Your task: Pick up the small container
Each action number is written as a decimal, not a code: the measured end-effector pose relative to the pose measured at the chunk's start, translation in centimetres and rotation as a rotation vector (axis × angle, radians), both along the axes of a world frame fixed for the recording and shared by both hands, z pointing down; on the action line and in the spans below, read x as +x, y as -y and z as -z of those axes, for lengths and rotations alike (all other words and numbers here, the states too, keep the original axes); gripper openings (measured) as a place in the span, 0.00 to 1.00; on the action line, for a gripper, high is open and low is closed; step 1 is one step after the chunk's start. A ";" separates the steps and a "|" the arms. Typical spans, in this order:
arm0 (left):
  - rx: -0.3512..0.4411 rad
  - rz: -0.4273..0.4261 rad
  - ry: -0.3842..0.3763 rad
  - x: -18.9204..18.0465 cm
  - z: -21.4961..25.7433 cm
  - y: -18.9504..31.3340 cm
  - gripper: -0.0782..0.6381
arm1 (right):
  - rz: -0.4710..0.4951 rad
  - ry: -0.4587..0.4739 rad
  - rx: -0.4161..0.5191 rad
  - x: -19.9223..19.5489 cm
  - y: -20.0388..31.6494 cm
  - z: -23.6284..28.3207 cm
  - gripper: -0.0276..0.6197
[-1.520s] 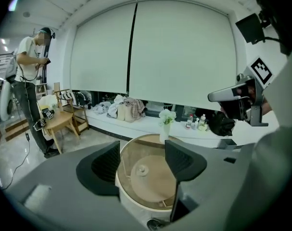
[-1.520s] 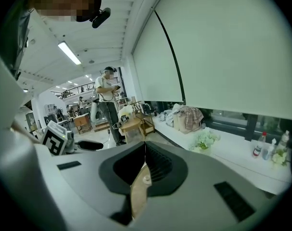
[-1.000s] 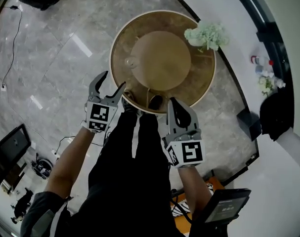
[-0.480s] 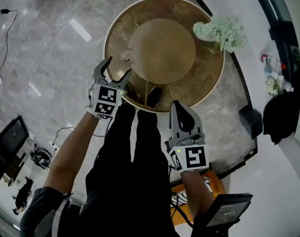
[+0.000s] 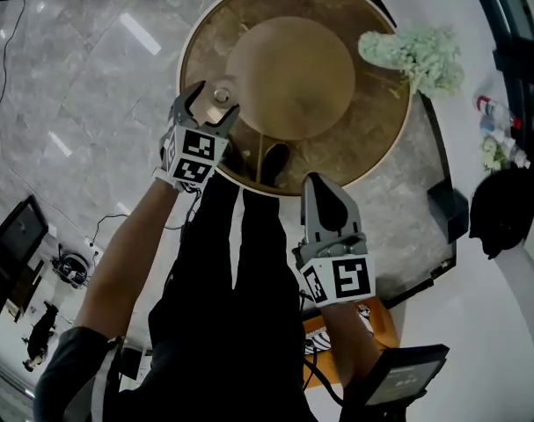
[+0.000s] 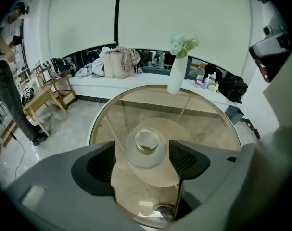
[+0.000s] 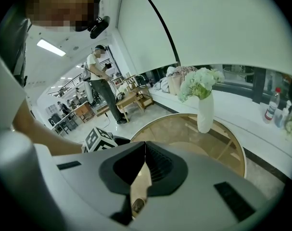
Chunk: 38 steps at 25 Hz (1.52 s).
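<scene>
The small container (image 5: 221,94) sits on the round table (image 5: 372,134), upper left in the head view. It is between the jaws of the left gripper (image 5: 215,100), which have just been opening wide and are not squeezing it yet. The right gripper (image 5: 324,202) is pressed together, empty. Grabbing and lifting are left.

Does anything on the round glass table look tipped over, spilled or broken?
Nothing stands out. The small container stands upright on the glass table, and the white vase with flowers stands upright near its far edge. No spill or damage shows.
</scene>
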<state>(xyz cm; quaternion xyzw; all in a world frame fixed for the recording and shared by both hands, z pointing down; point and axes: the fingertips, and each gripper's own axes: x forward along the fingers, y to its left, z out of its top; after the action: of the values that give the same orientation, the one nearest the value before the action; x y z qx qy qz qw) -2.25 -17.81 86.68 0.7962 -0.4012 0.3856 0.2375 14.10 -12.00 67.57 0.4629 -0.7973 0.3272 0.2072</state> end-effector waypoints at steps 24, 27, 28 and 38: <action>-0.026 -0.016 0.018 1.6 -4.3 1.2 0.57 | -0.073 0.032 -0.085 1.3 -1.3 -3.3 0.05; -0.017 -0.008 0.021 1.5 -4.3 1.3 0.57 | -0.073 0.037 -0.089 1.1 -1.4 -3.5 0.05; -0.014 -0.005 0.020 1.5 -4.3 1.3 0.57 | -0.072 0.038 -0.090 1.0 -1.5 -3.5 0.05; -0.012 -0.017 0.021 1.7 -4.2 1.1 0.58 | -0.093 0.051 -0.101 1.9 -1.8 -3.9 0.05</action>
<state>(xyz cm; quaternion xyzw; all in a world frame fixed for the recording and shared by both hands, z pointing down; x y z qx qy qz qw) -0.55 -18.90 90.90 0.7940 -0.3946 0.3983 0.2351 15.97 -10.24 71.48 0.4799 -0.7624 0.3880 0.1945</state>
